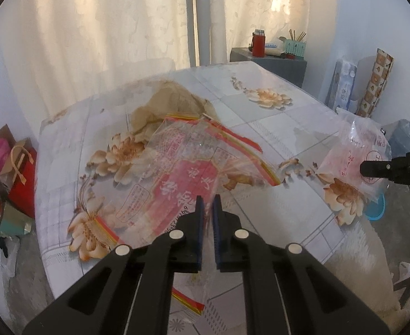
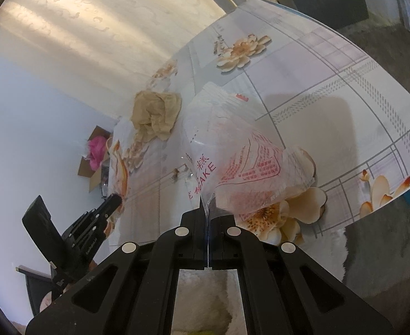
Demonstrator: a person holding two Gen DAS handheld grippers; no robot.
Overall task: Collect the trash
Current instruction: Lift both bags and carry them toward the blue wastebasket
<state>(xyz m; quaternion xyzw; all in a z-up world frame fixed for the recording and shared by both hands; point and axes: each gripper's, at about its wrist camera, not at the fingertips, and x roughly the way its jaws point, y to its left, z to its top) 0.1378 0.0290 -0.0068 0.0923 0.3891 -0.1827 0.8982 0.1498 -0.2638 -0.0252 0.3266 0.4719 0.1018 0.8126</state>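
My left gripper has its jaws pinched shut on the near edge of a large clear wrapper printed in red with yellow-and-red striped borders; the film runs up between the blue pads, and its long axis stretches away from me across the surface toward a crumpled brown paper lying at its far end. My right gripper is likewise closed tight, with a thin fold of a smaller clear bag caught between the jaws; that bag fans out up and away from the jaws, widest at its far end, its red lettering running sideways. Only the left wrist view shows me the big wrapper's full spread and, off to the right, the smaller bag hanging from the right gripper's tip just above the flowered cloth's edge. Only the right wrist view shows the "CAKE" print, the brown paper as a separate loose wad farther back, and the left gripper at lower left, seen from the side with pale film at its tip. A cardboard box with something pink sits beyond the surface.
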